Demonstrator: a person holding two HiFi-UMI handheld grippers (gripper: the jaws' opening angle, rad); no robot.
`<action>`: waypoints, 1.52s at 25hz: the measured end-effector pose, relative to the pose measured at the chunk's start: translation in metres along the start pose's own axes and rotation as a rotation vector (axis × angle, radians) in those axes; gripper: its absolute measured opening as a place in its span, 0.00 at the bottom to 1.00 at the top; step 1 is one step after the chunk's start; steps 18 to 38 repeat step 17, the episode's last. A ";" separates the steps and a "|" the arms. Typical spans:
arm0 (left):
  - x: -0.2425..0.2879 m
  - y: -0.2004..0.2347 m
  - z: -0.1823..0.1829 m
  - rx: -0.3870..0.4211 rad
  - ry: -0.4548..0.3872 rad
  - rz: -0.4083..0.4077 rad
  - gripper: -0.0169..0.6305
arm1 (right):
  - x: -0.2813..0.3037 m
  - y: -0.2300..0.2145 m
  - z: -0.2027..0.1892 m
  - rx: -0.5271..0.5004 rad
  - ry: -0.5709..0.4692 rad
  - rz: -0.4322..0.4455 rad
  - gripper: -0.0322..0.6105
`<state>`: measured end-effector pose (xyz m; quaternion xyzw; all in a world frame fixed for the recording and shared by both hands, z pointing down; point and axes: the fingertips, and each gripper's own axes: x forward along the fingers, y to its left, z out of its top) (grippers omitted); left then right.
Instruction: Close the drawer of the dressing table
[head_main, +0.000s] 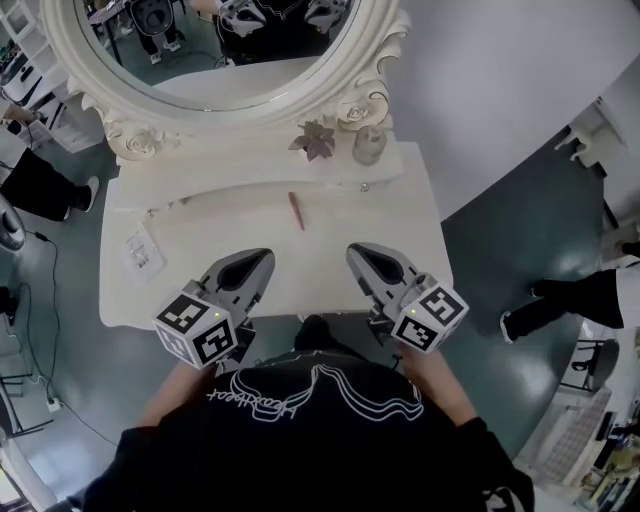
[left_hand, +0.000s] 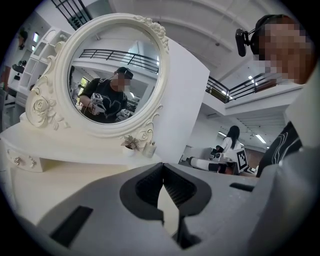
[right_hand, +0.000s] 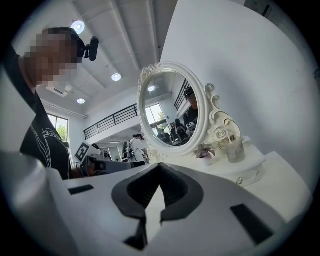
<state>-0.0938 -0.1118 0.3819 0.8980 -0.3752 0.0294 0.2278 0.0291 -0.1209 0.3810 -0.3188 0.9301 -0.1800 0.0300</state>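
Observation:
The white dressing table stands in front of me with its oval mirror at the back. Its drawer front is hidden below the tabletop's near edge and behind my body. My left gripper hovers over the near edge left of centre, jaws shut and empty. My right gripper hovers level with it right of centre, also shut with nothing in it. In the left gripper view the left gripper has its tips meeting, pointing at the mirror. The right gripper shows the same.
On the tabletop lie a brown stick-shaped item and a small card. A flower ornament and a glass bottle stand on the raised shelf, which has a small knob. People's legs are on the floor at left and right.

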 end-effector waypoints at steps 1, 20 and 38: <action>-0.001 -0.001 -0.001 0.002 0.002 0.001 0.03 | 0.000 0.001 -0.001 0.001 0.000 0.002 0.05; -0.026 -0.014 -0.011 0.020 0.022 0.010 0.03 | -0.007 0.029 -0.014 0.005 0.011 0.013 0.05; -0.026 -0.014 -0.011 0.020 0.022 0.010 0.03 | -0.007 0.029 -0.014 0.005 0.011 0.013 0.05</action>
